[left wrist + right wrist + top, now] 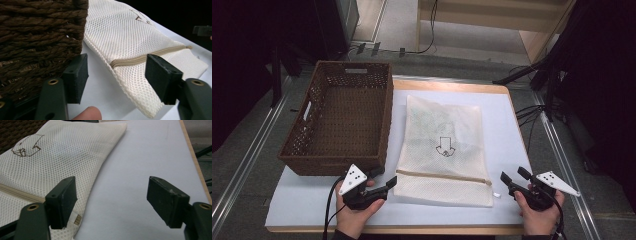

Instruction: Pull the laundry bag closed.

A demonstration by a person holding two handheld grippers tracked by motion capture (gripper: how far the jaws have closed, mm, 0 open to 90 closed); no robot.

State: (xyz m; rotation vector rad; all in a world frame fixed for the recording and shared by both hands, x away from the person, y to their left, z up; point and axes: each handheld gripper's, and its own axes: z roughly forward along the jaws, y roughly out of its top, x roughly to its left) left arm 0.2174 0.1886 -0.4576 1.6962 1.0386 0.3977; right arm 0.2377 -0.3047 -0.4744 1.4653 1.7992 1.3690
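Mesh bag (pixel 443 150) contents obscured; left hand-held gripper (pixel 384 179) and right hand-held gripper (pixel 513 177) both released, empty.

Dim room here, darkness closing in at both sides, light falling mainly on the desk (pixel 512 150) with its pale sheet and wooden edging. Grey floor (pixel 242 165) is stretching around it, metal rails (pixel 247 160) running alongside. Black cables (pixel 429 30) are trailing behind, and light wooden furniture (pixel 492 17) is standing at the back.
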